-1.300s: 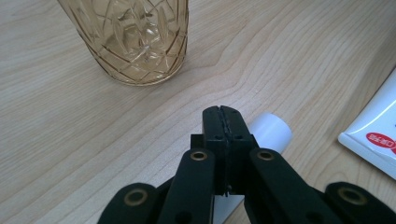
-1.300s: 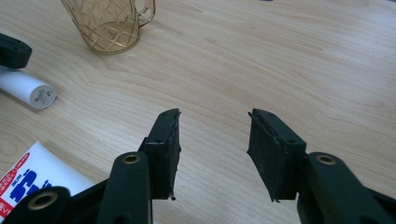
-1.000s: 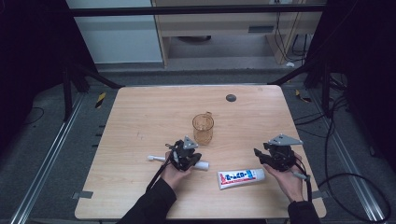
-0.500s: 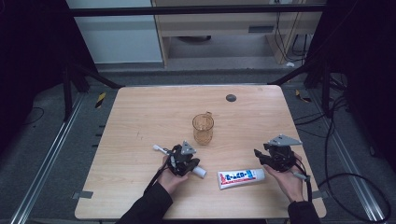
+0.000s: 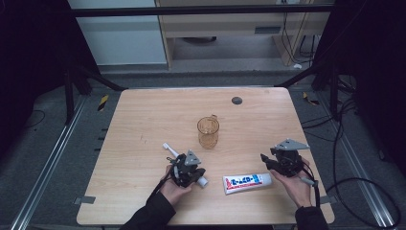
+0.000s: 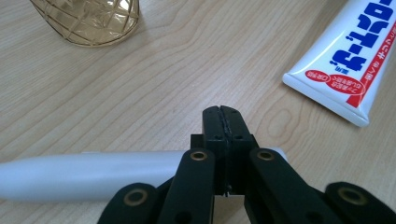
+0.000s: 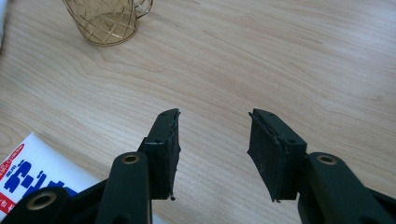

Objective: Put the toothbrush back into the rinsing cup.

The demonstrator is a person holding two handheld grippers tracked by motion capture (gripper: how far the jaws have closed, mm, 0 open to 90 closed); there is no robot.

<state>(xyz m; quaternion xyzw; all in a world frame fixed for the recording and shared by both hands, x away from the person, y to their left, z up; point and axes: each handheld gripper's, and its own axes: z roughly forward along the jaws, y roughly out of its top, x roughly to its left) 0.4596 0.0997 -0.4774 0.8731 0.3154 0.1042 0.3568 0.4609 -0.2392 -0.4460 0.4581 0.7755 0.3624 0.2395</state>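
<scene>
A white toothbrush (image 5: 168, 148) (image 6: 93, 175) lies crosswise in my left gripper (image 5: 194, 172) (image 6: 221, 116), whose jaws are shut on its handle; the bristle end points to the far left and the handle's tip sticks out on the right. A white toothpaste tube (image 5: 246, 182) (image 6: 345, 60) (image 7: 32, 172) with red and blue print lies flat near the front edge, between the two grippers. My right gripper (image 5: 266, 159) (image 7: 214, 126) is open just right of the tube, with nothing between its jaws. An amber glass cup (image 5: 208, 132) (image 6: 88, 21) (image 7: 105, 21) stands upright mid-table.
The wooden table (image 5: 143, 120) carries a small dark round disc (image 5: 236, 100) near its far edge. Black frame posts and cables surround the table on the floor. Bare wood stretches to the left and behind the cup.
The left gripper has turned and lifted the toothbrush, swinging its bristle end from pointing left toward the far left. The right gripper and the toothpaste tube have stayed put.
</scene>
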